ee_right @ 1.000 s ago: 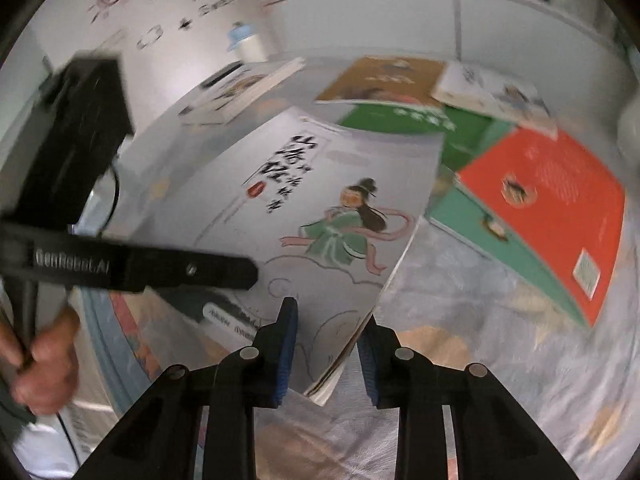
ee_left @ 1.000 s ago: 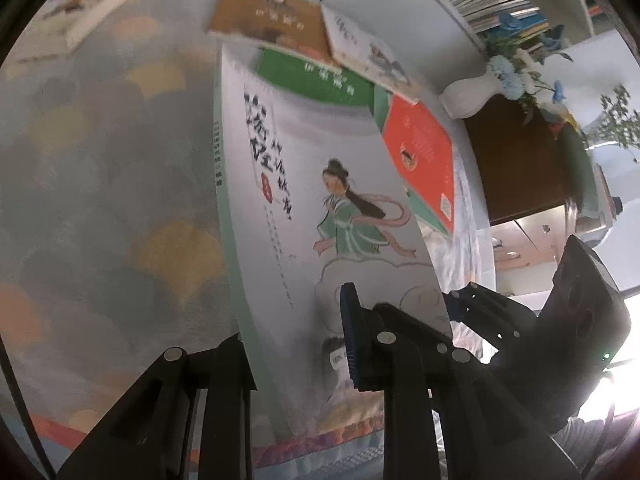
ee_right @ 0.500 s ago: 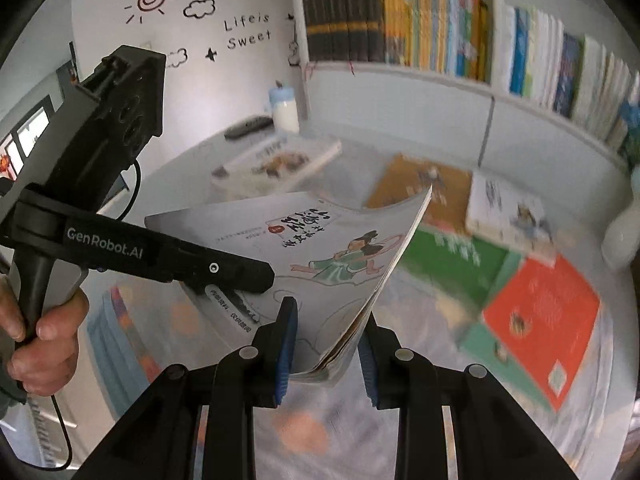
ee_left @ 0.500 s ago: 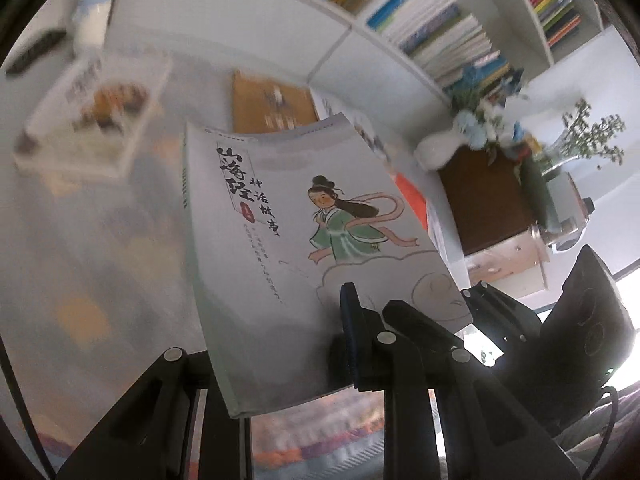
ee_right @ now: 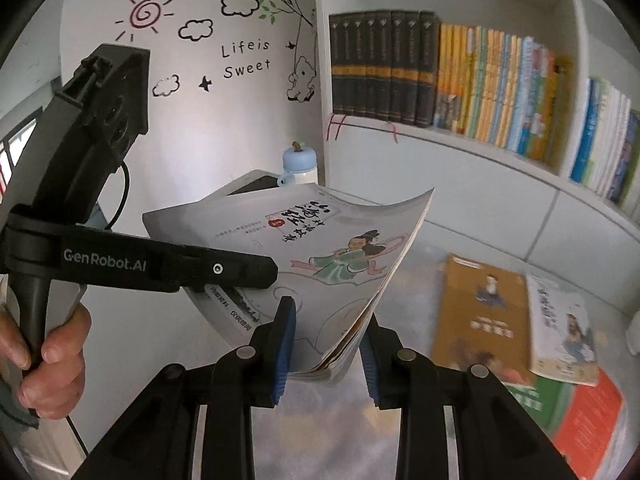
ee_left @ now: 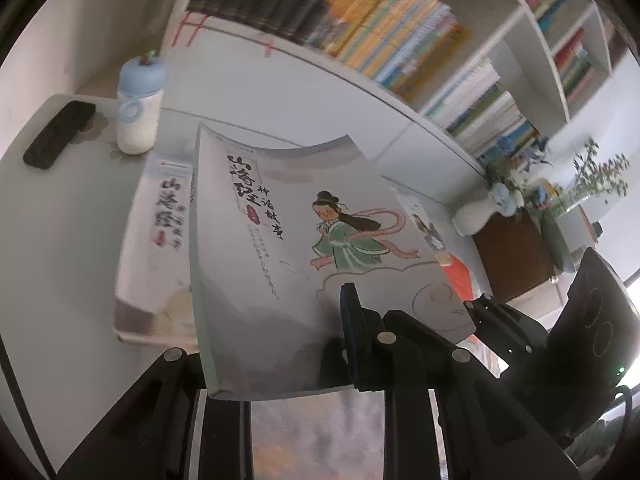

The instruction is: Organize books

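A grey book [ee_left: 304, 248] with a drawn figure in a green robe on its cover is held up off the surface between both grippers, filling the middle of each wrist view. The left gripper [ee_left: 280, 356] is clamped on the book's near edge close to the spine, one blue pad pressed flat on the cover; in the right wrist view the same gripper reaches in from the left of the frame, with a hand [ee_right: 48, 360] on its handle at the lower left. The right gripper [ee_right: 326, 344] has the book's page-edge corner between its blue pads – its jaws are opening, and a gap shows beside the right pad. The cover bows upward between the two holds. Below the book, at the left of the left wrist view, a second grey book [ee_left: 156, 248] lies flat on the pale surface [ee_left: 60, 240] – beyond it stand a white bottle with a blue cap [ee_left: 138, 108] and a dark remote [ee_left: 60, 134]. At the right of the right wrist view lie a brown book [ee_right: 480, 316], a white book [ee_right: 564, 328] and an orange-red book [ee_right: 592, 428]. A bookshelf [ee_right: 480, 148] packed with upright books runs behind.
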Available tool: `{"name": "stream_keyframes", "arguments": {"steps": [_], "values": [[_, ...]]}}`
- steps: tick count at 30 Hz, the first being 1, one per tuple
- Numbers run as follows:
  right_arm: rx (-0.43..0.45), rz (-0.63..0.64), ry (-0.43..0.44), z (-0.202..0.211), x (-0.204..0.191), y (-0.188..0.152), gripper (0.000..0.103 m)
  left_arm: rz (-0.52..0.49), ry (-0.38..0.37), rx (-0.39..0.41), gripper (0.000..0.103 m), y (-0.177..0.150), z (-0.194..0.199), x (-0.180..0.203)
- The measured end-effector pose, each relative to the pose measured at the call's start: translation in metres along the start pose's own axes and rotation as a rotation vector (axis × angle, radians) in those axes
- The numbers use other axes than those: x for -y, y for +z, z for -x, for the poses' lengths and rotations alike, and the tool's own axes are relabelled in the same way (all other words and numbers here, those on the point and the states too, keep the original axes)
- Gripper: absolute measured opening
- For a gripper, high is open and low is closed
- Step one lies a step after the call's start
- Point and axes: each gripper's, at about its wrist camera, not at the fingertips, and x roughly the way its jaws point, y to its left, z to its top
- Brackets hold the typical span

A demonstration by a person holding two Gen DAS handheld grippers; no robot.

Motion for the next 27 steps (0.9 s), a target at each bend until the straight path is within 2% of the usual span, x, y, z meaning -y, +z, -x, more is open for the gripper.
{"name": "stream_keyframes", "arguments": {"steps": [7,14,21,27], "values": [[-0.072,-0.053,0.002,-0.071,-0.004,0.02,0.029,0.032,-0.017,-0.038,0.019,0.02,-0.031,-0.053],[-0.137,-0.098,0.005,-0.116,0.004,0.022,0.03,0.094,-0.053,-0.065,0.02,0.019,-0.057,-0.089],[-0.23,-0.174,0.051,-0.142,0.012,0.006,0.03,0.218,-0.029,-0.097,0.029,-0.001,-0.059,-0.128],[-0.273,-0.189,0.05,-0.149,0.009,-0.008,0.03,0.293,-0.006,-0.078,0.031,-0.014,-0.043,-0.15]]}}
